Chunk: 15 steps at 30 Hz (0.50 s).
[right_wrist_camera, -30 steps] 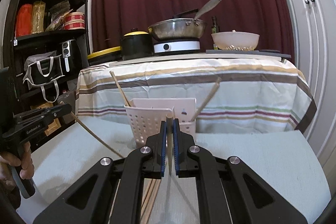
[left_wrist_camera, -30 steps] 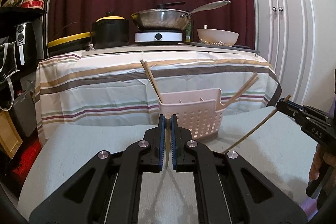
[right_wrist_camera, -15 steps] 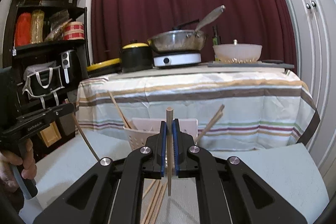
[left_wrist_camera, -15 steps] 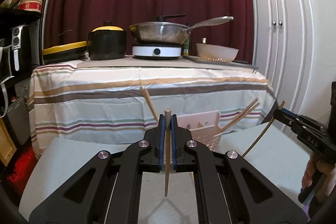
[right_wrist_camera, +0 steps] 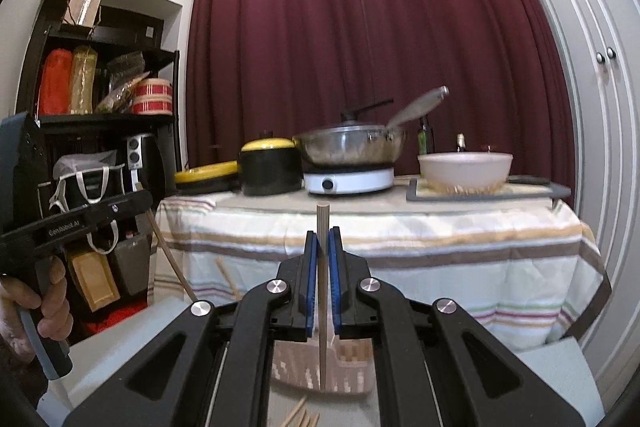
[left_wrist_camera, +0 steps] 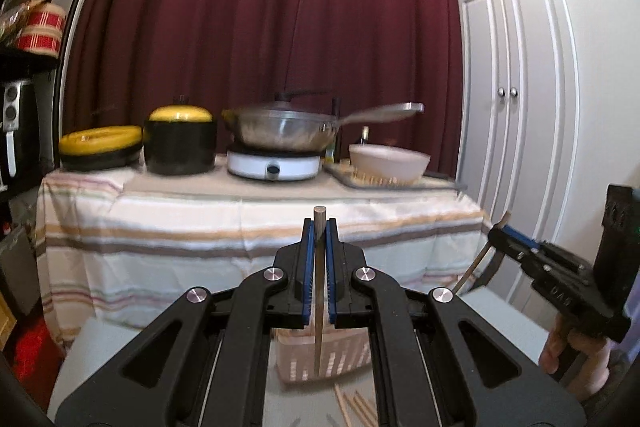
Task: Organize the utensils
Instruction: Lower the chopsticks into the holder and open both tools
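My left gripper [left_wrist_camera: 319,227] is shut on a wooden chopstick [left_wrist_camera: 319,299] that hangs upright, its tip above the pink perforated utensil basket [left_wrist_camera: 320,359]. My right gripper [right_wrist_camera: 322,235] is shut on another upright chopstick [right_wrist_camera: 322,291] above the same basket [right_wrist_camera: 320,363]. Several loose chopsticks [left_wrist_camera: 352,407] lie on the grey table in front of the basket, also in the right wrist view [right_wrist_camera: 300,417]. Each gripper shows in the other's view, the right one [left_wrist_camera: 500,227] and the left one [right_wrist_camera: 142,197], each with its chopstick slanting down.
Behind stands a table with a striped cloth [left_wrist_camera: 200,227] bearing black-and-yellow pots [left_wrist_camera: 180,143], a wok on a white hotplate [left_wrist_camera: 276,163] and a white bowl [left_wrist_camera: 388,163]. A black shelf [right_wrist_camera: 100,147] is at left, white cupboard doors [left_wrist_camera: 520,127] at right.
Both grippers have risen with their chopsticks, which now hang upright over the basket. The basket has dropped low in both views.
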Tool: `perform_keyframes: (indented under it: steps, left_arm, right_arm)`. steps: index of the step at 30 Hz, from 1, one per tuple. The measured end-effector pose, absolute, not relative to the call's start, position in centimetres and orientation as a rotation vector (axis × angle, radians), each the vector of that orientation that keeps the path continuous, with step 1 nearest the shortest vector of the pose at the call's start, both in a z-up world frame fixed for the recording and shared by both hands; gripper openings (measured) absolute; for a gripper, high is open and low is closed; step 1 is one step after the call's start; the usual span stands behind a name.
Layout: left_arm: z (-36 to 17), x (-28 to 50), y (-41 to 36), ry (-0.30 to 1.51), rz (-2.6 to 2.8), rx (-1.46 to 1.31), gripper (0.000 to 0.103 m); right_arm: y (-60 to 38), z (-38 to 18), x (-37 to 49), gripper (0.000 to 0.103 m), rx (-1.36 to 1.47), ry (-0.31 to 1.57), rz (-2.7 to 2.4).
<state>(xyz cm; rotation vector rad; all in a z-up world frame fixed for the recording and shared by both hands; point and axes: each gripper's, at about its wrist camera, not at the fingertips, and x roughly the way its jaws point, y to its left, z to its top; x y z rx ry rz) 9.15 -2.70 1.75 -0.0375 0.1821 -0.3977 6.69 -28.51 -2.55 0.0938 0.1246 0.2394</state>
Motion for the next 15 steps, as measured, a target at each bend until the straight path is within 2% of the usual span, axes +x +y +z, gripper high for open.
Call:
perform_keyframes:
  steps: [6, 15]
  left_arm:
    - [3.5, 11.9, -3.8, 0.12, -0.384, -0.04, 0.006]
    - [1.1, 16.4, -5.2, 0.131, -0.363, -0.053, 0.006]
  right_arm:
    - [-28.2, -1.3, 9.7, 0.007, 0.07, 0.083, 0.217]
    - [-27.7, -2.2, 13.6, 0.007, 0.053, 0.069, 0.176]
